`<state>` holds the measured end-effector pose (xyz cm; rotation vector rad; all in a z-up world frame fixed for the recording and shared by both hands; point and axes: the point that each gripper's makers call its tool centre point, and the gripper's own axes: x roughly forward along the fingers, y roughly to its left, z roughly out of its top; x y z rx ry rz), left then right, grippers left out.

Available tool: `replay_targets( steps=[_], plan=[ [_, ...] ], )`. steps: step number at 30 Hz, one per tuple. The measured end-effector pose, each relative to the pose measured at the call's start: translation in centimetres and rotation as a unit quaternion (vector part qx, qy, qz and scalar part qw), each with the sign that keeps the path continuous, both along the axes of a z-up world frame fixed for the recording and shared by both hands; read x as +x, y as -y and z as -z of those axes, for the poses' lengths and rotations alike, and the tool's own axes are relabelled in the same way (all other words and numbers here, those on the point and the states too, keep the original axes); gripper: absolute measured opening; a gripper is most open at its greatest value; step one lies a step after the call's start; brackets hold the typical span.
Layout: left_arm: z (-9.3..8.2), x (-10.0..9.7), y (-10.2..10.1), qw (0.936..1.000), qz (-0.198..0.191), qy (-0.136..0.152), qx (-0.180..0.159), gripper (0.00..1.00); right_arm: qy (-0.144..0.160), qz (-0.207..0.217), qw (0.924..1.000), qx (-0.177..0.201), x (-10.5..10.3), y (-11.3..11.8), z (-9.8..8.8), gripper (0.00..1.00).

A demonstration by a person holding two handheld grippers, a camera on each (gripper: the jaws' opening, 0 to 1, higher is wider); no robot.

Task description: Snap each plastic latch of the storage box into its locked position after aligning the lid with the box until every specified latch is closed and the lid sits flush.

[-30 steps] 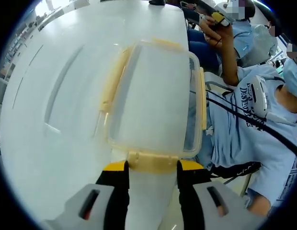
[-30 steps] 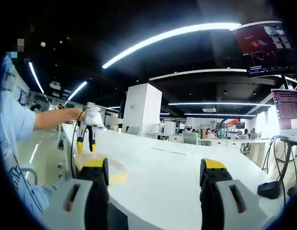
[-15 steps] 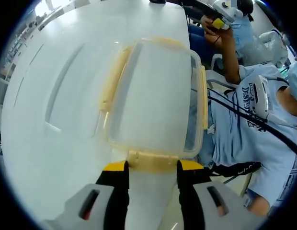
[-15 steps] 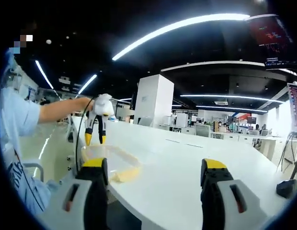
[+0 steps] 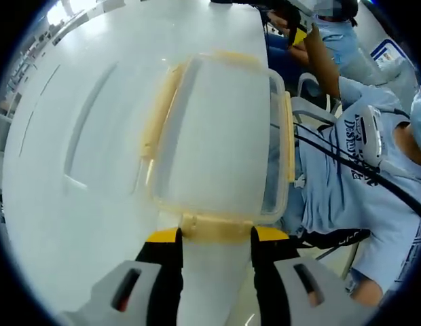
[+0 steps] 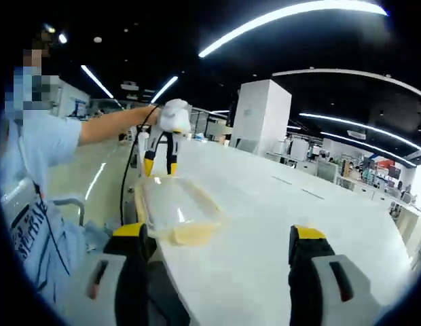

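A clear storage box (image 5: 217,136) with a translucent lid lies on the white table (image 5: 75,136). Yellowish latches run along its long sides (image 5: 159,112) (image 5: 287,139). My left gripper (image 5: 217,234) has its yellow-tipped jaws on both ends of the near end latch (image 5: 217,227), shut on it. In the right gripper view the same box (image 6: 176,204) lies ahead on the left, and the left gripper (image 6: 159,163) points down at its far end. The box's near latch (image 6: 190,234) flares outward. My right gripper (image 6: 217,238) is open in the air with nothing between its jaws.
The box sits at the table's edge (image 6: 153,244), with the person's light-blue shirt (image 5: 346,176) and a strap beside it. A hand (image 5: 299,27) shows at the top of the left gripper view. White table stretches away on the right (image 6: 299,204).
The right gripper view has tipped down and swung toward the box, which now shows larger. The left gripper and box have stayed put.
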<state>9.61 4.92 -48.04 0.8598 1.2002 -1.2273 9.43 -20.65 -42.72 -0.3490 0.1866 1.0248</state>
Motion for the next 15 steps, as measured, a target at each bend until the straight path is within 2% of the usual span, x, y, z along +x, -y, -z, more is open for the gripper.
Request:
replay_targets(
  steps=[1,4,11,15],
  plan=[
    [0.0,0.0,0.0,1.0000,0.001,0.001,0.001,0.38,-0.020,-0.012,0.9997,0.001,0.3,-0.4,0.3,0.81],
    [0.1,-0.1,0.1,0.9999,0.008,0.005,0.006,0.38,-0.031,-0.028,0.9991,-0.006,1.1,-1.1,0.4,0.77],
    [-0.1,0.4,-0.2,0.9998,0.016,0.009,0.010,0.39,-0.059,-0.081,0.9906,-0.093,1.8,-3.1,2.7,0.76],
    [0.0,0.3,-0.1,0.9997,0.020,0.012,0.009,0.39,-0.074,-0.094,0.9864,-0.113,2.4,-3.9,3.4,0.74]
  ],
)
